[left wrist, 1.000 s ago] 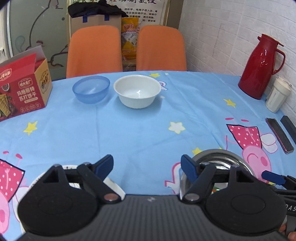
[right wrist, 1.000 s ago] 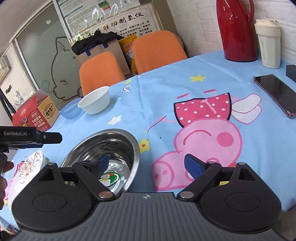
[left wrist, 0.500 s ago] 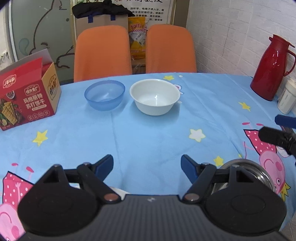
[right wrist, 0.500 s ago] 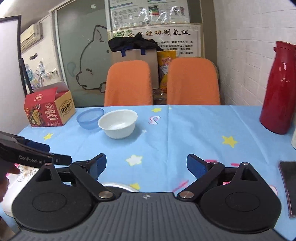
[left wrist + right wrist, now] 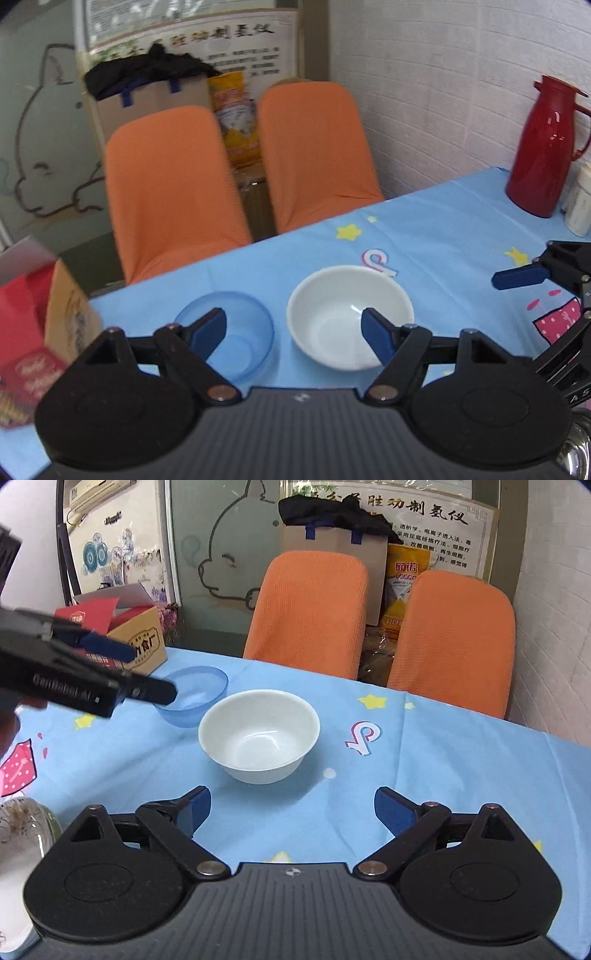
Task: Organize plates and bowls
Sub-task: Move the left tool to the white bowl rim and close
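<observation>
A white bowl [image 5: 343, 314] and a blue translucent bowl [image 5: 240, 332] stand side by side on the blue tablecloth, just ahead of my left gripper [image 5: 293, 332], which is open and empty above them. In the right wrist view the white bowl [image 5: 258, 734] sits ahead of my right gripper [image 5: 291, 812], open and empty, with the blue bowl [image 5: 199, 698] behind it, partly hidden by the left gripper's body. A patterned plate [image 5: 18, 834] shows at the lower left. A steel bowl's rim [image 5: 576, 450] shows at the lower right of the left wrist view.
A red cardboard box [image 5: 33, 332] stands at the table's left. A red thermos [image 5: 543, 147] and a white cup [image 5: 581, 206] stand at the far right by the brick wall. Two orange chairs [image 5: 173, 181] stand behind the table.
Both grippers have moved forward across the table and now hover close to the two bowls. The steel bowl and plate have dropped to the frame edges. Both stay open.
</observation>
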`<state>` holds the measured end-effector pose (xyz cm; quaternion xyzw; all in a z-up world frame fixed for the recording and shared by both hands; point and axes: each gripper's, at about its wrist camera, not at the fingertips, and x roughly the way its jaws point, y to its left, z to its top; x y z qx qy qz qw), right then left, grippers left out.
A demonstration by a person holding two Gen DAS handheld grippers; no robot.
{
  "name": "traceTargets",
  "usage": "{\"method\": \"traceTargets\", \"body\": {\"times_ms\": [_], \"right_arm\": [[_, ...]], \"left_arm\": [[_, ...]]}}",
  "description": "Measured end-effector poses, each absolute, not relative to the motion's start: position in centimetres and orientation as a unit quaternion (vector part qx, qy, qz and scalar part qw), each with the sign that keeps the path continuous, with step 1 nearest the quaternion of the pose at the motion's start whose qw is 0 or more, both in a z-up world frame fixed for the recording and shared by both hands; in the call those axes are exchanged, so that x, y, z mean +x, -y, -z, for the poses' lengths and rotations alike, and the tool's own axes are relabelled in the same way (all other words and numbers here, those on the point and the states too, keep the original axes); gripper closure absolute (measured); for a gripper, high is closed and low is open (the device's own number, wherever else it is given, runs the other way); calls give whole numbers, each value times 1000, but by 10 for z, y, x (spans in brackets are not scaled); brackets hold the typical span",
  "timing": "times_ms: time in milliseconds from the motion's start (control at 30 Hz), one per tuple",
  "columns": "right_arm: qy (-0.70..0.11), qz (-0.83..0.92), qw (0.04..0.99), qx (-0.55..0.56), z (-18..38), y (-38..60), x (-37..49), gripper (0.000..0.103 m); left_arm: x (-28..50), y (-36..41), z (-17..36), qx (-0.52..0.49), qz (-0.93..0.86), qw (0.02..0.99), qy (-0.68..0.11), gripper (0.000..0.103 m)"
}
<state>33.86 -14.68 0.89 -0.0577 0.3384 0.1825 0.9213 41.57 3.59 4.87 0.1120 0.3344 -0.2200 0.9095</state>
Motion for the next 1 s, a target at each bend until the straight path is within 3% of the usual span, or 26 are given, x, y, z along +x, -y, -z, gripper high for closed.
{"method": "traceTargets", "body": {"times_ms": [167, 367, 767, 1000], "right_arm": [[-360, -191, 912, -59, 4, 144, 361, 0], [-376, -219, 897, -74, 14, 131, 380, 0], [-403, -239, 880, -77, 34, 103, 408, 0], [-381, -246, 890, -41, 35, 102, 415, 0]], "left_arm": [[462, -19, -24, 140, 335, 868, -338, 29], [491, -1, 8, 196, 350, 846, -353, 29], [517, 6, 31, 168, 352, 830, -398, 29], [508, 9, 32, 166, 365, 828, -392, 39]]}}
